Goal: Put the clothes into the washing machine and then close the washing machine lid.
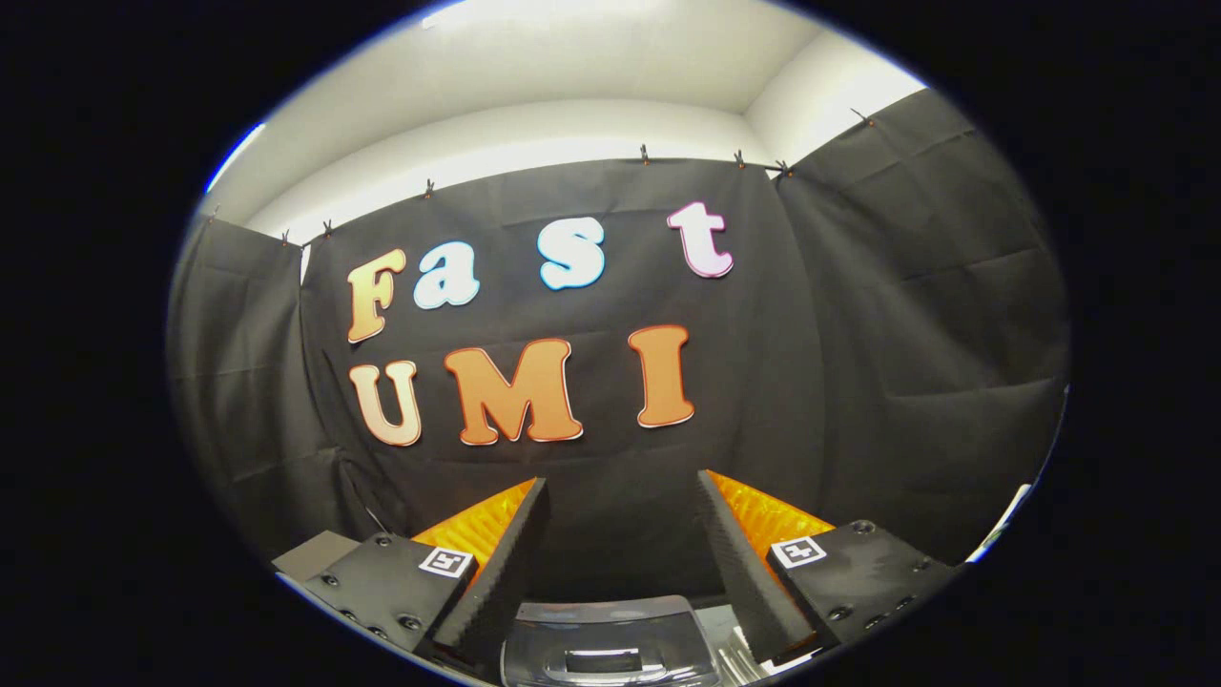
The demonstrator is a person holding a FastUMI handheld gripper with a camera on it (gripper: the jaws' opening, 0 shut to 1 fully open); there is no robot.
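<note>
Raised and tilted upward, facing the black cloth wall (610, 477) of the booth, with white ceiling across the upper part of the frame. At the far left, a hanging fold of the same black cloth, pinned along its upper edge by small clips. At lower left, the left finger (496, 563) with a ribbed inner pad, rising from a dark bolted mount that carries a small square black-and-white marker (445, 561). Gripper (620, 506) jaws released, spread wide apart, gripping nothing; only dark cloth wall visible in the gap between the fingertips. At bottom centre of the frame, low between the bases of the two fingers, the translucent grey plastic lid of the washing machine (610, 644), glossy, with a rectangular recessed handle in its middle; whether raised or lowered cannot be told from this angle. At lower right, the right finger (734, 553), also ribbed, on a matching bolted mount with a second square marker (797, 551). At the far right, another panel of black cloth meeting the back wall at a corner, under a white wall strip.
</note>
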